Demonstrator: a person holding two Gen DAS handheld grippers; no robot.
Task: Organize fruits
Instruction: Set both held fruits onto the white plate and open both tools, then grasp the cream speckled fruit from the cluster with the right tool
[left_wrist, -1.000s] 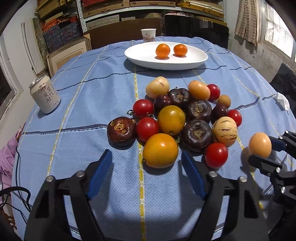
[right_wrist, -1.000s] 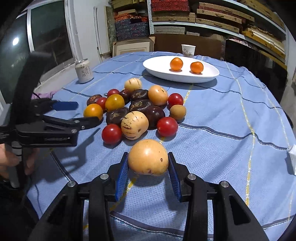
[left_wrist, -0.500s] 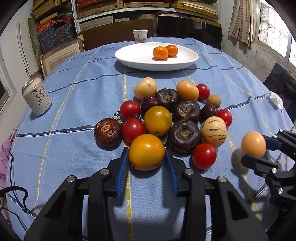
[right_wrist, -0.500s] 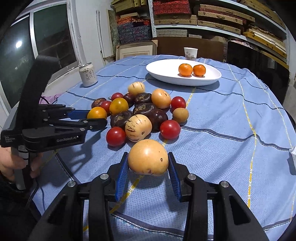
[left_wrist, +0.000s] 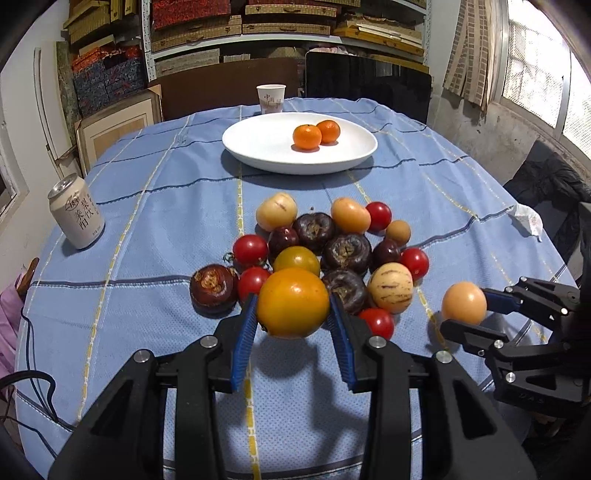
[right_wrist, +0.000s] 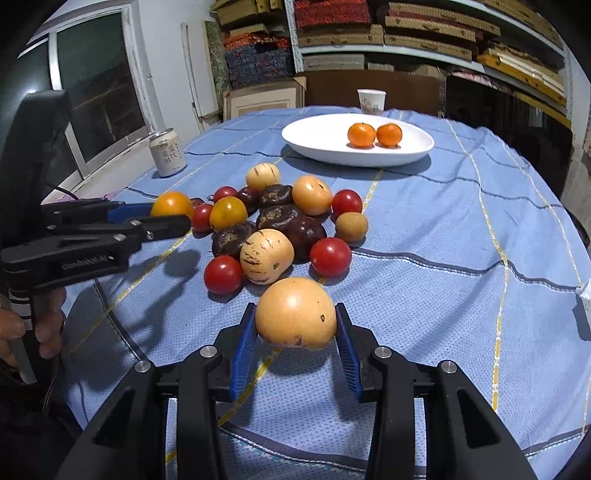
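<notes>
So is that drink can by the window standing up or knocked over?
Upright. The pale aluminium drink can stands on its base on the blue checked tablecloth, its silver top facing up, apart from the fruit pile.

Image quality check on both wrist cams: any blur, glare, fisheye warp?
Left wrist: sharp throughout; window at right blown out; table edge bowed by fisheye; soft shadow beneath the yellow tomato in the left claw. Right wrist: also sharp; black vignette in the corners; highlight on the pale fruit in the right claw.
</notes>
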